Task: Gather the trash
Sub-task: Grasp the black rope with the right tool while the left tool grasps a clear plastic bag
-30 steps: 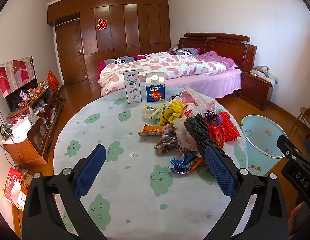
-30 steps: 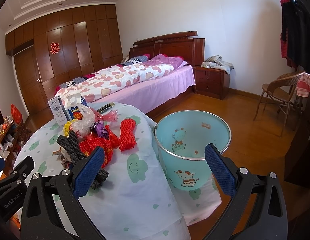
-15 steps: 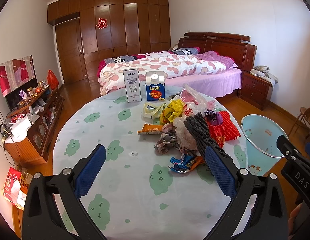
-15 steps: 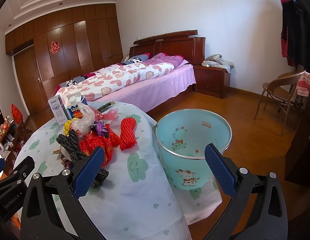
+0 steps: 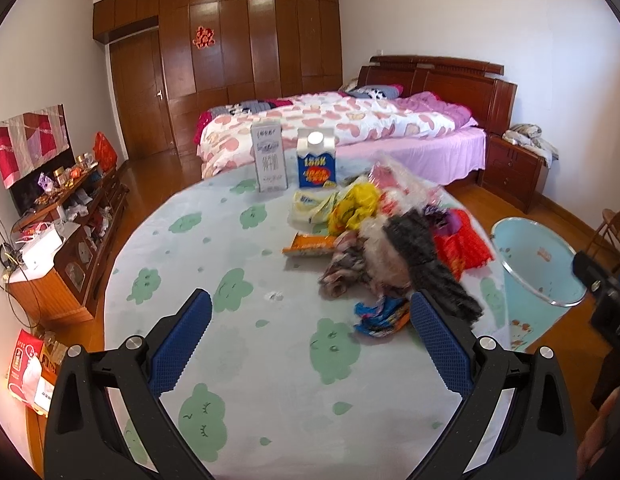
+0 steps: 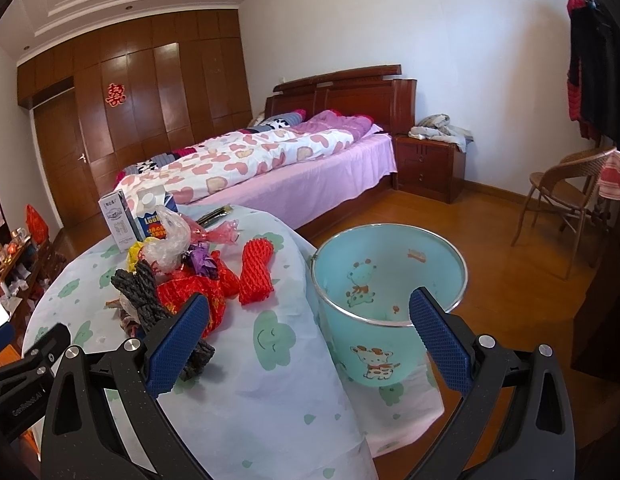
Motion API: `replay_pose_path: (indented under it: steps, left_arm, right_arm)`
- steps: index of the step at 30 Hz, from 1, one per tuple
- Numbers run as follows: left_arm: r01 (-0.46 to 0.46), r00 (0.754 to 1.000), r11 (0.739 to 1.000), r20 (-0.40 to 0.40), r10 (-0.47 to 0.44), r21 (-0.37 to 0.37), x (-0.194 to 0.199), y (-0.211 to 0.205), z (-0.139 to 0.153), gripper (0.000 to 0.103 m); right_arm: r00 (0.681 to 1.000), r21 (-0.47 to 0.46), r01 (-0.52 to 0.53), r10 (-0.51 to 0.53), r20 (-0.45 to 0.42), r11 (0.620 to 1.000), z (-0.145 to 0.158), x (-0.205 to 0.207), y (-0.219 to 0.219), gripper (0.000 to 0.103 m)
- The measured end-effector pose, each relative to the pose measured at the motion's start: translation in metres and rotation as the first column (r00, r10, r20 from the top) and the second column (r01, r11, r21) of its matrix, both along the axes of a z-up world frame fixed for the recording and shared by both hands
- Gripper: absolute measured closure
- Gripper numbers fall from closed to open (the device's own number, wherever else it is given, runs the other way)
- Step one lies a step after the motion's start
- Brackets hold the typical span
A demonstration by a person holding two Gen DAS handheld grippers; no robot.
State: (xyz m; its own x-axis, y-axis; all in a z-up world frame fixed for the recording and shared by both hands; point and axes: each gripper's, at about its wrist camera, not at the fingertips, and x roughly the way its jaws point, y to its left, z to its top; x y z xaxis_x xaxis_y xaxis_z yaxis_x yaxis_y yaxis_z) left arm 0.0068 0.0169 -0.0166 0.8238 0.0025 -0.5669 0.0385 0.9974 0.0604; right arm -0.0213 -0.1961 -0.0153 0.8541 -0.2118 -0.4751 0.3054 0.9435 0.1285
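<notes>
Collection not yet started, by the look of it: the trash pile (image 5: pixel 390 248) sits heaped toward the tabletop's right edge and the blue bin (image 6: pixel 384 304) stands on the floor just off that edge, nothing visible inside. Left gripper (image 5: pixel 310 344) hangs over the near tabletop, jaws wide, empty; right gripper (image 6: pixel 306 344) hangs wide and empty between pile and bin. Next move likely calls for closing on one loose wrapper, the blue-orange wrapper (image 5: pixel 380 316) being nearest the left jaws.
</notes>
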Motion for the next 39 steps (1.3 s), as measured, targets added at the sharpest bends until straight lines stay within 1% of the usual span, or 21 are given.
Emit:
replay_pose_path:
  steps: [2, 4, 5, 7, 9, 11, 14, 16, 18, 20, 21, 23, 25, 29, 31, 33, 34, 36, 37, 38, 39]
  left_arm:
    - [-0.004, 1.000, 1.000, -0.024, 0.003, -0.007, 0.005, 0.007, -0.008, 0.006]
    - [-0.010, 0.999, 1.000, -0.044, 0.009, -0.014, 0.010, 0.012, -0.014, 0.006]
    - [-0.013, 0.999, 1.000, -0.052, 0.012, -0.019, 0.013, 0.015, -0.017, 0.006]
    - [-0.014, 0.997, 1.000, -0.070, 0.012, -0.026, 0.018, 0.020, -0.024, 0.006]
    - [-0.009, 0.997, 1.000, -0.074, 0.006, -0.029, 0.023, 0.025, -0.027, 0.006]
    - [0.000, 0.998, 1.000, -0.068, -0.002, -0.025, 0.026, 0.028, -0.029, 0.006]
    - [0.011, 0.997, 0.999, -0.080, -0.014, -0.033, 0.034, 0.033, -0.033, 0.006]
    - [0.010, 0.996, 0.999, -0.090, -0.014, -0.043, 0.039, 0.038, -0.036, 0.006]
    - [0.002, 0.996, 0.999, -0.093, -0.007, -0.053, 0.044, 0.043, -0.038, 0.006]
    - [0.000, 0.996, 0.998, -0.092, -0.006, -0.068, 0.047, 0.046, -0.038, 0.007]
    - [0.001, 0.996, 0.997, -0.090, -0.008, -0.076, 0.049, 0.048, -0.038, 0.007]
    - [0.009, 0.996, 0.997, -0.086, -0.016, -0.082, 0.052, 0.048, -0.038, 0.007]
    - [0.022, 0.997, 0.997, -0.078, -0.028, -0.079, 0.054, 0.046, -0.036, 0.007]
    - [0.053, 0.996, 0.994, -0.065, -0.059, -0.092, 0.060, 0.039, -0.029, 0.008]
    - [0.070, 0.996, 0.993, -0.054, -0.075, -0.095, 0.062, 0.034, -0.025, 0.010]
    - [0.097, 0.994, 0.989, -0.044, -0.103, -0.109, 0.068, 0.026, -0.019, 0.013]
    - [0.110, 0.992, 0.987, -0.043, -0.115, -0.118, 0.071, 0.021, -0.017, 0.014]
    - [0.138, 0.989, 0.982, -0.034, -0.144, -0.132, 0.079, 0.009, -0.014, 0.015]
    - [0.149, 0.987, 0.980, -0.034, -0.155, -0.132, 0.085, 0.002, -0.014, 0.015]
    - [0.157, 0.986, 0.979, -0.038, -0.163, -0.131, 0.090, -0.005, -0.015, 0.015]
    - [0.173, 0.982, 0.975, -0.049, -0.181, -0.140, 0.099, -0.014, -0.017, 0.020]
  right_arm:
    - [1.000, 0.006, -0.027, 0.027, -0.008, 1.000, -0.002, 0.005, -0.002, 0.006]
    - [0.996, 0.017, -0.080, 0.080, -0.027, 0.997, -0.006, 0.013, -0.001, 0.007]
    - [0.993, 0.021, -0.107, 0.108, -0.037, 0.994, -0.007, 0.016, 0.000, 0.016]
    - [0.979, 0.027, -0.190, 0.191, -0.063, 0.981, -0.012, 0.027, 0.008, 0.029]
    - [0.967, 0.046, -0.239, 0.242, -0.077, 0.970, -0.015, 0.036, 0.014, 0.029]
    - [0.946, 0.075, -0.309, 0.314, -0.084, 0.948, -0.017, 0.046, 0.024, 0.029]
    - [0.915, 0.055, -0.391, 0.395, -0.083, 0.919, -0.018, 0.063, 0.045, 0.029]
    - [0.893, 0.058, -0.434, 0.438, -0.103, 0.899, -0.023, 0.076, 0.058, 0.030]
    - [0.874, 0.058, -0.463, 0.466, -0.139, 0.885, -0.031, 0.089, 0.069, 0.037]
    - [0.861, 0.070, -0.476, 0.481, -0.166, 0.877, -0.038, 0.096, 0.071, 0.050]
    - [0.855, 0.080, -0.483, 0.489, -0.174, 0.872, -0.042, 0.099, 0.072, 0.053]
    - [0.842, 0.099, -0.500, 0.509, -0.176, 0.861, -0.045, 0.102, 0.071, 0.070]
    - [0.836, 0.110, -0.512, 0.524, -0.162, 0.852, -0.044, 0.100, 0.069, 0.076]
    - [0.837, 0.137, -0.521, 0.536, -0.108, 0.842, -0.030, 0.087, 0.057, 0.079]
    - [0.851, 0.147, -0.507, 0.520, -0.069, 0.849, -0.019, 0.079, 0.046, 0.079]
    - [0.868, 0.151, -0.484, 0.495, -0.042, 0.862, -0.012, 0.074, 0.035, 0.079]
    - [0.882, 0.146, -0.463, 0.471, -0.023, 0.874, -0.006, 0.071, 0.027, 0.079]
    - [0.902, 0.123, -0.427, 0.431, -0.007, 0.896, 0.000, 0.068, 0.017, 0.079]
    - [0.921, 0.095, -0.387, 0.390, -0.008, 0.917, 0.003, 0.068, 0.010, 0.079]
    - [0.930, 0.084, -0.366, 0.368, -0.008, 0.927, 0.002, 0.069, 0.006, 0.079]
    - [0.936, 0.080, -0.349, 0.351, -0.008, 0.934, 0.002, 0.068, 0.003, 0.079]
